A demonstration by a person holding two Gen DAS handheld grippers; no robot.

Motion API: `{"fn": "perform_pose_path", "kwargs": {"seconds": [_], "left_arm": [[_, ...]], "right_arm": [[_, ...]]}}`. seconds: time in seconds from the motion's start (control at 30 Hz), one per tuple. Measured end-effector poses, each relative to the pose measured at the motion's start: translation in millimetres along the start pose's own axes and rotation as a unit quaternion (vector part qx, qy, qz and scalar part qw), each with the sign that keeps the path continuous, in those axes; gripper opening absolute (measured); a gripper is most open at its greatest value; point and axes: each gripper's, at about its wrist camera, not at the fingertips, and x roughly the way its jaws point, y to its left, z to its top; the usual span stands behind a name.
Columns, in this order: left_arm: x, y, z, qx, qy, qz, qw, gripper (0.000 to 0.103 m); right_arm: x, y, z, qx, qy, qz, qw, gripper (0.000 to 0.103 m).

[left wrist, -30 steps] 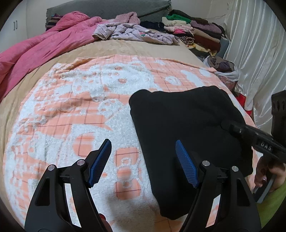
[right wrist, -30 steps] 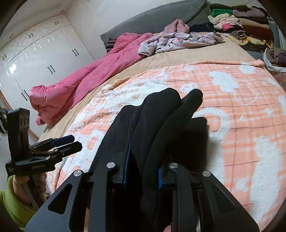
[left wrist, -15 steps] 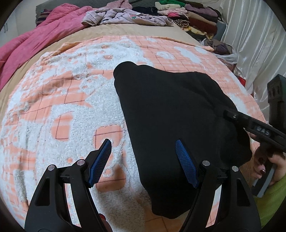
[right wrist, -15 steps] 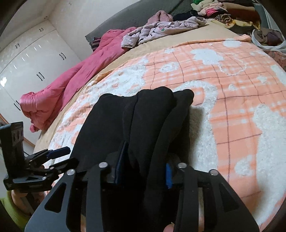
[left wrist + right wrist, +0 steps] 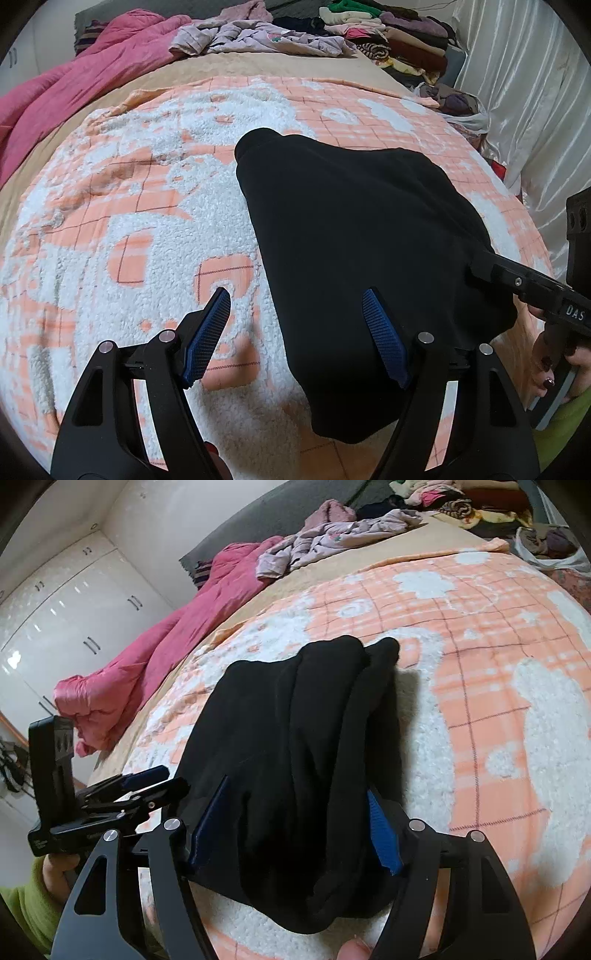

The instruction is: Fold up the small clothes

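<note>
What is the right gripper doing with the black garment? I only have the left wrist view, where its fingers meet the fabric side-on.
Observer: In the right wrist view the right gripper has its jaws spread wide, and a bunched part of the black garment lies between the blue pads.
Operator: Is the fabric there flat or layered?
Observer: Layered. Several rolled folds run away from the camera and finish in two rounded ends on the orange and white blanket.
</note>
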Motion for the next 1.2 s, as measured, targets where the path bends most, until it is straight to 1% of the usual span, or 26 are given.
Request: {"fn": "perform_pose_path", "kwargs": {"seconds": [0.17,0.37,0.43,0.47,0.5,0.53,0.57,0.6,0.7,0.8,0.87,0.9,0.93,0.97,1.0,1.03,1.07,1.1,1.2], "left_arm": [[-3,-2,-3,0.002,-0.003,-0.001,1.0,0.066],[-5,-2,-5,0.002,-0.006,-0.003,1.0,0.066],[-7,-2,-8,0.001,-0.007,-0.006,1.0,0.066],[-8,-2,-8,0.0,-0.007,-0.008,0.9999,0.066],[-9,-2,-10,0.0,-0.008,-0.009,0.9999,0.066],[-9,-2,-11,0.0,-0.008,-0.01,0.9999,0.066],[-10,-2,-12,0.0,-0.008,-0.011,0.9999,0.066],[-10,-2,-12,-0.001,-0.008,-0.012,0.9999,0.066],[-12,-4,-13,0.001,-0.008,-0.021,0.9997,0.066],[-14,-8,-14,0.01,-0.009,-0.025,0.9996,0.066],[-11,-10,-15,0.012,-0.006,-0.027,0.9995,0.066],[-9,-10,-16,0.011,-0.004,-0.027,0.9996,0.067],[-8,-10,-16,0.011,-0.002,-0.026,0.9996,0.067],[-6,-10,-17,0.011,0.001,-0.027,0.9996,0.067],[-5,-11,-18,0.011,0.002,-0.027,0.9996,0.069],[-4,-11,-19,0.011,0.004,-0.024,0.9996,0.07],[-4,-11,-20,0.012,0.005,-0.024,0.9996,0.07],[-4,-10,-21,0.013,0.006,-0.023,0.9996,0.07],[-4,-10,-21,0.012,0.007,-0.023,0.9996,0.07]], "right_arm": [[5,-1,1,0.006,0.004,0.001,1.0,0.069],[10,2,-1,0.005,0.006,-0.009,1.0,0.069],[12,4,-1,0.001,0.009,-0.011,1.0,0.067],[13,4,-2,-0.001,0.013,-0.013,1.0,0.064],[15,5,-2,-0.004,0.015,-0.014,1.0,0.056],[15,6,-2,-0.009,0.017,-0.012,1.0,0.051],[15,9,-2,-0.018,0.017,-0.015,1.0,0.04],[14,11,-1,-0.027,0.015,-0.019,0.999,0.032],[8,17,2,-0.052,0.01,-0.032,0.998,0.026],[-3,22,6,-0.074,-0.004,-0.043,0.996,0.026],[0,21,3,-0.086,-0.004,-0.06,0.994,0.026],[3,20,1,-0.089,-0.002,-0.066,0.994,0.028],[9,17,-3,-0.09,0.004,-0.072,0.993,0.03],[15,11,-8,-0.082,0.007,-0.081,0.993,0.038],[16,6,-10,-0.07,0.004,-0.083,0.994,0.041],[15,1,-11,-0.054,0.001,-0.076,0.996,0.042],[14,-4,-12,-0.037,-0.004,-0.071,0.997,0.046],[11,-5,-13,-0.029,-0.008,-0.076,0.997,0.051],[6,-2,-17,-0.027,-0.018,-0.092,0.995,0.055]]}}
